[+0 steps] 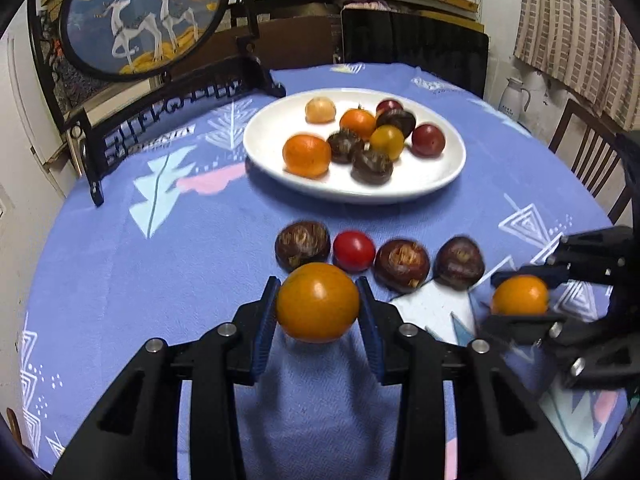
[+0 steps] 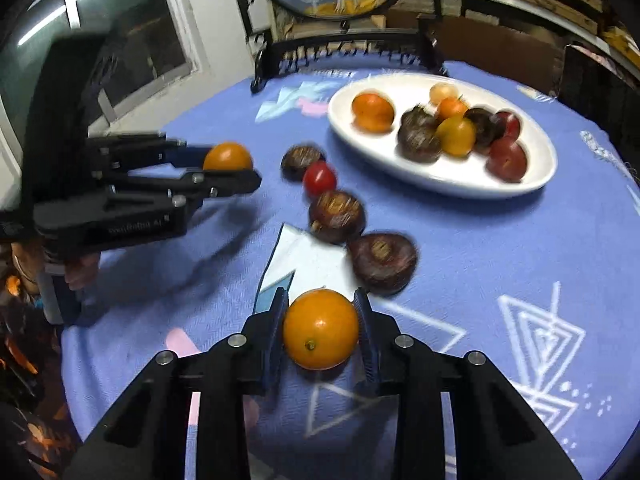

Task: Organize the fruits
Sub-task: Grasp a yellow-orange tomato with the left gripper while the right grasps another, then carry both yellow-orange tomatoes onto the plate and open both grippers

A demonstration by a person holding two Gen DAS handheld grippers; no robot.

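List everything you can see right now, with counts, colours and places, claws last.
plate: 1, white, far half of the table
fruit on plate: 9; oranges 2, yellow tomato 1, pale peeled fruit 1, dark red 2, brown chestnuts 3
loose row on cloth: brown chestnuts 3, red tomato 1, between plate and claws
cloth: 1, blue with white patterns, covers the table
screen: 1, round deer picture in a black stand, far left
jug: 1, white, beyond the table on the right
chairs: 2, dark, behind and right
left claw: shut on left orange
right claw: shut on right orange
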